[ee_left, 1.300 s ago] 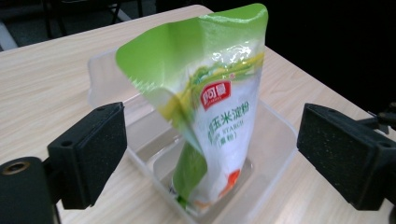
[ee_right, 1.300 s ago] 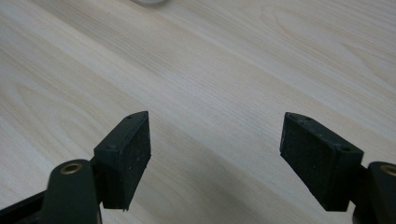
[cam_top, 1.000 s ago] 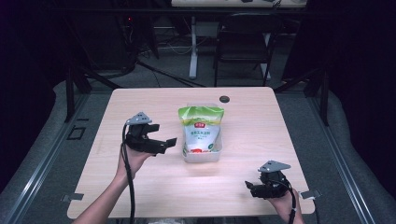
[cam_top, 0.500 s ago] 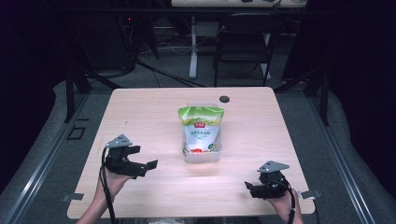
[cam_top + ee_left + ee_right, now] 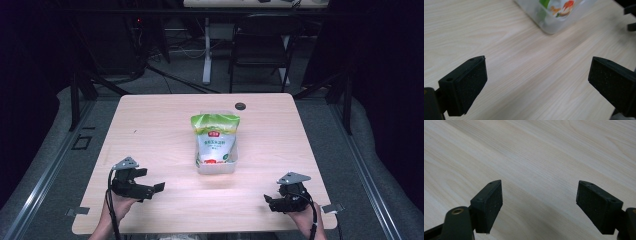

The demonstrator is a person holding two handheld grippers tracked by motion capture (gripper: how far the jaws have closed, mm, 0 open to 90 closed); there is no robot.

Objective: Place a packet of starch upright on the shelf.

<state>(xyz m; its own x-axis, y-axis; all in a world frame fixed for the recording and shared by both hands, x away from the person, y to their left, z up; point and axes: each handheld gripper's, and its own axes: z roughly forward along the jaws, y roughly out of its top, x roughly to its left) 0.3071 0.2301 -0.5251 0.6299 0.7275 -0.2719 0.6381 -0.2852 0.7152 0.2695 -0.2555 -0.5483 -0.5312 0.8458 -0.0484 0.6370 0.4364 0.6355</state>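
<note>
Left gripper [image 5: 536, 82] view catches the bag's [image 5: 215, 137] clear tub [image 5: 554, 23], apparently plastic.

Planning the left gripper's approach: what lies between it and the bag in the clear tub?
Only bare table, as the high view shows, between left gripper and bag.

Looks like a lab or recording room: dark surroundings, lone wooden table [image 5: 150, 130] lit from above, metal rails [image 5: 45, 170] on grey floor, cables [image 5: 185, 50] near a desk leg [image 5: 206, 55], black chair [image 5: 260, 45] behind.
</note>
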